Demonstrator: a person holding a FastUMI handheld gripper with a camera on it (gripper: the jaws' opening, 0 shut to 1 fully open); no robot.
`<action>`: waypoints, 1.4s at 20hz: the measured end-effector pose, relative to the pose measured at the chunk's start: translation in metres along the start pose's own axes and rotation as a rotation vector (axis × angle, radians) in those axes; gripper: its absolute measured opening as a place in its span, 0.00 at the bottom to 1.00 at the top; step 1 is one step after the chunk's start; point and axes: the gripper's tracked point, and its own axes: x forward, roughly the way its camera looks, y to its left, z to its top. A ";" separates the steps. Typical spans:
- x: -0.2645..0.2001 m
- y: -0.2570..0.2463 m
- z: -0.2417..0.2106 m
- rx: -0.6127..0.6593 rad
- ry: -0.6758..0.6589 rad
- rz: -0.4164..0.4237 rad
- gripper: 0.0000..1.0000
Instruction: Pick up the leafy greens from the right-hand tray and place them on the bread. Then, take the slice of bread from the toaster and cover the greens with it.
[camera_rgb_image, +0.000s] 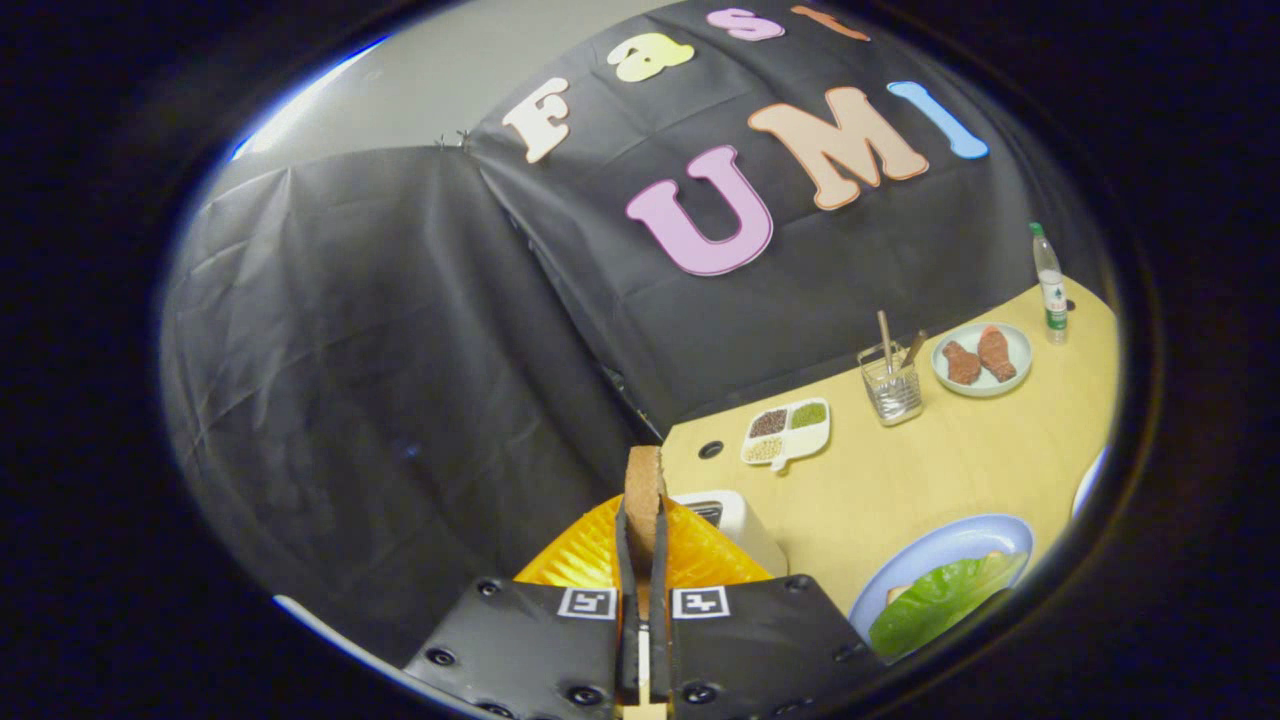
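the gripper (642, 520) has its jaws pressed together on a brown slice of bread (643, 480), which stands on edge between them and pokes out past their tips. just below and beyond the slice sits the white toaster (735, 525), with an orange ridged tray (700, 555) under the fingers. the green leafy lettuce (935, 600) already lies on the pale blue round plate (950, 545), over what looks like the lower bread, off to the right of the jaws on the pale wooden bench (920, 470).

the main risk, by judgement, is the thin pinch: the slice is held by its lower part only, so a quick swing toward the plate could let it pivot or slip out. laying it flat calls for a turn of the wrist; a crooked release could leave it half off the greens or push the leaf aside.

the way to the plate looks open, with bare bench between toaster and plate. further off stand a white three-part dish of grains (787, 432), a clear glass holding sticks (890, 385), a plate with two brown pieces (982, 358) and a small bottle (1050, 285), all well apart from the path. the plate sits near the bench's near edge, so an overshoot could carry the slice off the bench.
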 end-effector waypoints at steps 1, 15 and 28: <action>-0.006 -0.004 0.007 0.011 -0.013 0.003 0.07; -0.079 -0.129 0.008 0.157 -0.073 -0.022 0.06; -0.089 -0.240 -0.078 0.255 0.030 -0.130 0.06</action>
